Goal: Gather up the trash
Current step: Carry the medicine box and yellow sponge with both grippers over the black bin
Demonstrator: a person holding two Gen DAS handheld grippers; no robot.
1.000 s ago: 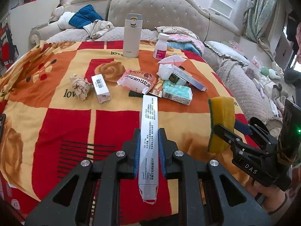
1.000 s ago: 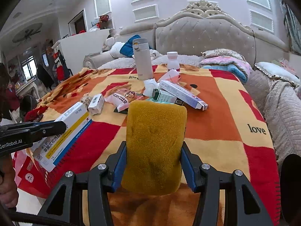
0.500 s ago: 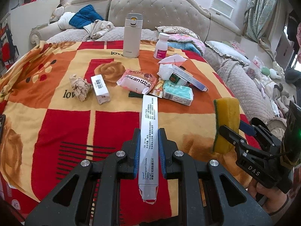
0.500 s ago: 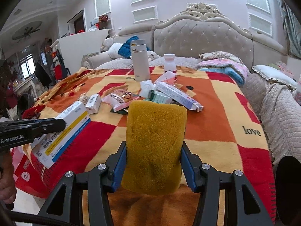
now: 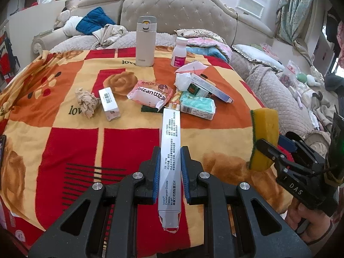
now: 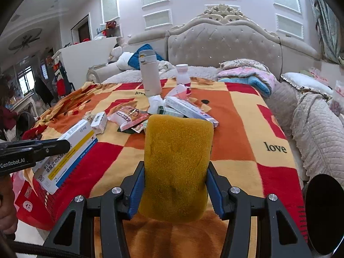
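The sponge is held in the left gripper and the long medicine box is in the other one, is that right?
Not quite: the holders are swapped. The yellow sponge sits between the fingers of the right gripper, as the right wrist view shows. The long medicine box is clamped in the left gripper, seen in the left wrist view.

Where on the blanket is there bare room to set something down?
The near stretch of the blanket, from the crumpled paper and small white box forward, is bare. So is the right side by the "love" print. The middle is crowded: snack packet, tissue pack, long boxes, with the thermos and pill bottle behind.
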